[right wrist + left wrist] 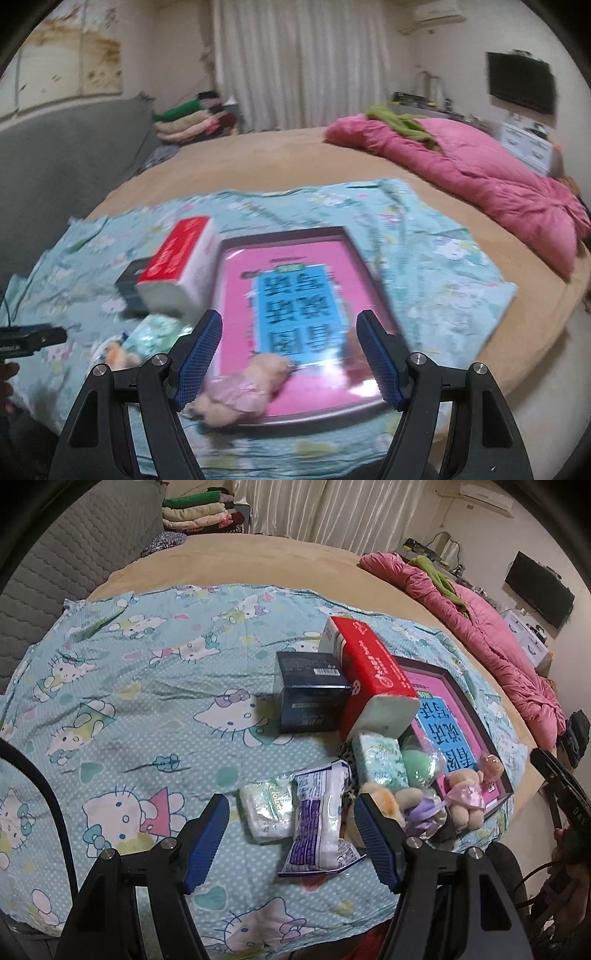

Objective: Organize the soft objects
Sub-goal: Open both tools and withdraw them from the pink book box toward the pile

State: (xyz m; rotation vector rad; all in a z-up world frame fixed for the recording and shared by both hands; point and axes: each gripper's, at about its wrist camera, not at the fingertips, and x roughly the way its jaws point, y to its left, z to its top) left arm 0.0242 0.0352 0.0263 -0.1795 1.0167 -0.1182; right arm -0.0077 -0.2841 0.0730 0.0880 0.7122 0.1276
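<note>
A pile of soft things lies on the Hello Kitty cloth (147, 686): a white-and-purple packet (319, 819), a small tissue pack (267, 810), a green tissue pack (378, 762), a green sponge in clear wrap (419, 771), a purple-dressed plush bear (417, 805) and a pink-dressed plush bear (463, 794). My left gripper (290, 834) is open, its fingers either side of the packet and small tissue pack, slightly above. My right gripper (290, 352) is open over the pink tray (369, 280), with the pink-dressed bear (240, 395) on the tray's near edge by the left finger.
A red tissue box (373, 675) leans on a dark box (310, 694) beside the tray (465, 701). A pink quilt (480, 177) lies at the right of the tan bed (258, 162). Folded clothes (199, 513) are stacked at the back, by a grey headboard (62, 561).
</note>
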